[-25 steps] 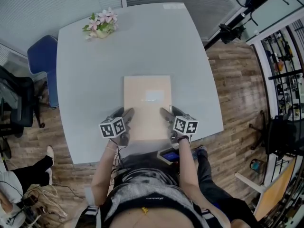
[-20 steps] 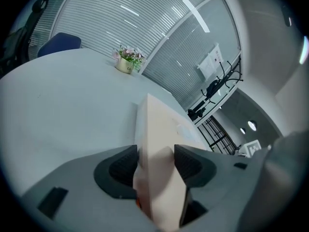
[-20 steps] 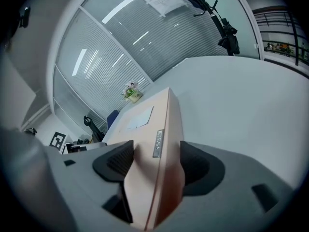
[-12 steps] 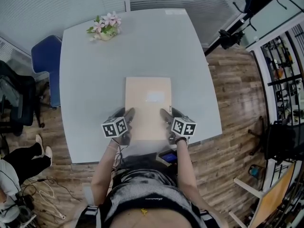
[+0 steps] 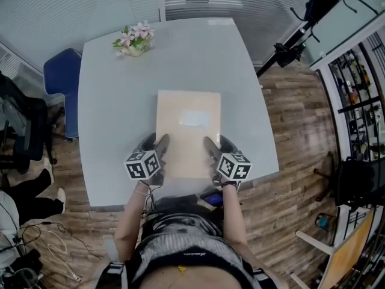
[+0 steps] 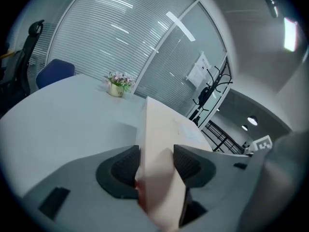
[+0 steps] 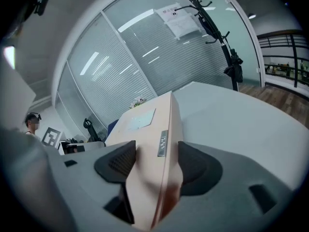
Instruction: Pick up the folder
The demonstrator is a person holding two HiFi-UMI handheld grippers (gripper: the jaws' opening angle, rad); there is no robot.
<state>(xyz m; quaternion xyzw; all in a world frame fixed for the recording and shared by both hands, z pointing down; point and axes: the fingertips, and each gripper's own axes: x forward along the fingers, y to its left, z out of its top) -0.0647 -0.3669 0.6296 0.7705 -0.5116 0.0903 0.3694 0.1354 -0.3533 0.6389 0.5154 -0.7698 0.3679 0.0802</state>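
Note:
The folder [image 5: 187,131] is a thick beige box file with a pale label on its top face. It hangs a little above the grey table [image 5: 108,101], held at its near end from both sides. My left gripper [image 5: 160,144] is clamped on the near left edge, and in the left gripper view the folder [image 6: 161,144] fills the gap between the dark pads [image 6: 124,167]. My right gripper [image 5: 210,144] holds the near right edge, its jaws closing on the folder [image 7: 154,144], with the spine clip between the pads [image 7: 120,161].
A small flower pot [image 5: 133,41] stands at the table's far left corner. A blue chair [image 5: 60,83] sits left of the table, a black stand [image 5: 301,29] at the far right. A person's legs [image 5: 24,203] are at the left edge.
Both grippers have risen together with the folder, which looks larger and nearer in the head view than a second ago.

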